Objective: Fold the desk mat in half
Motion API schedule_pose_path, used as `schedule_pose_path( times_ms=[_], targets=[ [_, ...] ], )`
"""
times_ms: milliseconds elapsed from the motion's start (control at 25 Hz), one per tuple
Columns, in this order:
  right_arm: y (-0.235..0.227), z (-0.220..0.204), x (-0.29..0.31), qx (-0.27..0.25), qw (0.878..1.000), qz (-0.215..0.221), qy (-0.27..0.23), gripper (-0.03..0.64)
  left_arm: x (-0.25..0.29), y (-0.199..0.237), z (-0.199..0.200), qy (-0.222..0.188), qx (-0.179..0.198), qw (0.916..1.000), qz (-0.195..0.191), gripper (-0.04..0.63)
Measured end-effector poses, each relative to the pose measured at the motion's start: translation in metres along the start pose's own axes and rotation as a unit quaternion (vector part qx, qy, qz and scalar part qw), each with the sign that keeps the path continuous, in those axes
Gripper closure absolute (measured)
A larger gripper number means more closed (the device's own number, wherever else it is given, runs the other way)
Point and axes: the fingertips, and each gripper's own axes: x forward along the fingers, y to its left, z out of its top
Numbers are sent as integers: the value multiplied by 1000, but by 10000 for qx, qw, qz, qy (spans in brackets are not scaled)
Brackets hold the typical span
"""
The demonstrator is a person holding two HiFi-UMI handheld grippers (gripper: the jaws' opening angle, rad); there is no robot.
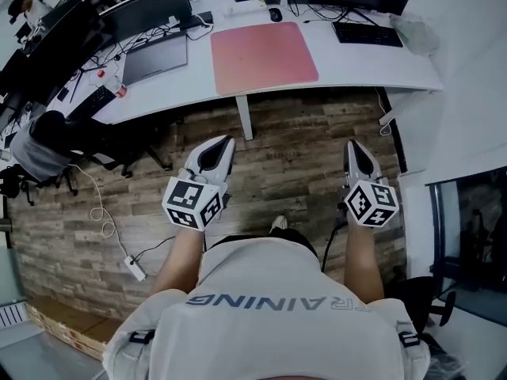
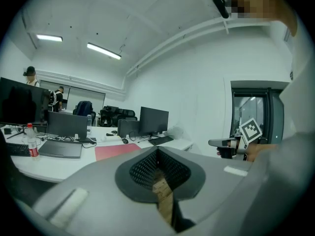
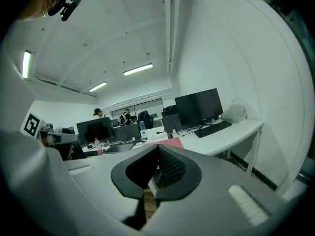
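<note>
A pink desk mat (image 1: 263, 56) lies flat and unfolded on the white desk (image 1: 348, 62). It also shows low in the left gripper view as a pink desk mat (image 2: 116, 151), and as a thin pink strip (image 3: 165, 144) in the right gripper view. My left gripper (image 1: 222, 145) and right gripper (image 1: 355, 150) hang over the wooden floor, well short of the desk. Both have their jaws shut with nothing between them. From the left gripper view, the right gripper (image 2: 212, 142) shows off to the side.
On the desk sit a laptop (image 1: 155, 58), a keyboard (image 1: 367, 33), a mouse (image 1: 275, 14), monitors (image 1: 146, 10) and a bottle (image 2: 32, 144). A desk leg (image 1: 245, 117) stands ahead on the floor. An office chair (image 1: 55, 137) and cables (image 1: 107, 220) are at the left.
</note>
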Motion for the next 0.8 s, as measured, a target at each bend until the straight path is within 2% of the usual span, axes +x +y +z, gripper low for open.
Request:
schedule_pose_path(
  times_ms=[200, 440, 800],
  targets=[
    [-36, 0, 26, 56, 9997, 153, 183, 600, 34, -10, -3, 64, -49, 9998, 172, 597],
    [-51, -14, 55, 257, 9988, 228, 358, 600, 65, -5, -11, 256, -132, 9994, 174, 597],
    [-26, 2, 117, -17, 9991, 205, 369, 600, 98, 57, 1, 126, -233, 9996, 92, 597]
  ],
)
